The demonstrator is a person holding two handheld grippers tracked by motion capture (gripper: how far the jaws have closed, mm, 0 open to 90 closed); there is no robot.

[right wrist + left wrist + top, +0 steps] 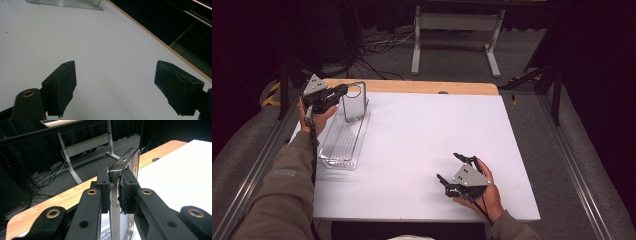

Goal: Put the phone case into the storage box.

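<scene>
A long clear plastic tray [341,145] lies at the table's left side. From its far end a clear panel [355,102] with a round hole stands upright. My left gripper [343,91] is shut on that panel's top left edge. In the left gripper view the pads [103,187] clamp the panel [130,161] edge-on, with the gripper [115,187] centred on it. My right gripper [448,167] is open near the front right of the table, holding nothing. In the right gripper view it [115,82] hovers over bare white surface, and the tray [67,3] sits far off at the top.
The white tabletop [427,125] has a wooden strip [412,86] along its far edge with a small hole. Beyond it stand a white metal frame [457,22] and floor cables [377,42]. Metal rails run along both sides of the table.
</scene>
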